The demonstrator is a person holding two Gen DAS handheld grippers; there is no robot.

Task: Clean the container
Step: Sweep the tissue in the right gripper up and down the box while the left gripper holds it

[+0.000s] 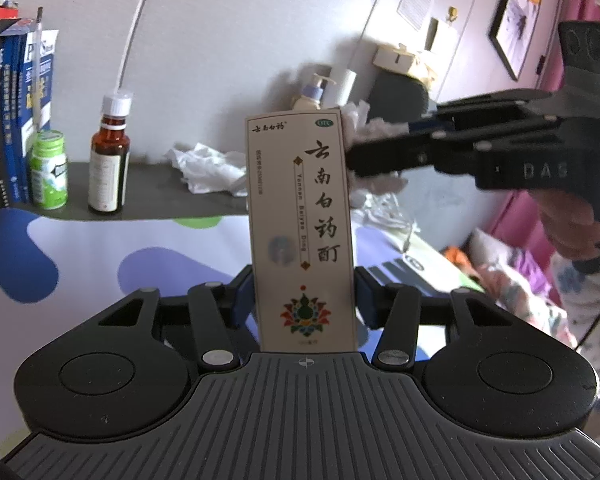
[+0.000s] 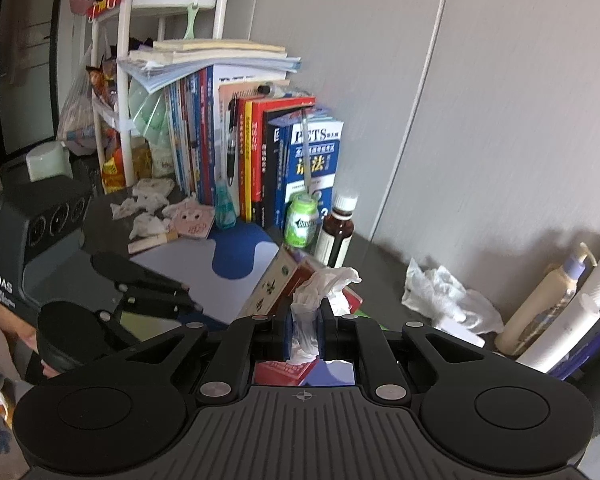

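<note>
Wiping step in hand, by my judgement: the left gripper (image 1: 304,294) pinches the medicine box (image 1: 302,232) upright above the patterned desk mat (image 1: 100,248), while the right gripper (image 2: 305,334), pressed on a white tissue (image 2: 318,292), holds it against the box's upper edge. Next move calls for steady strokes along the faces. A brown medicine bottle (image 1: 109,160), green gum jar (image 1: 49,170) and crumpled tissues (image 1: 208,168) stand behind, none obstructing

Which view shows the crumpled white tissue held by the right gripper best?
The right wrist view: the crumpled white tissue sits clamped in the right gripper, near the tall cream medicine box. The left wrist view shows only blurred tissue behind that box.
</note>
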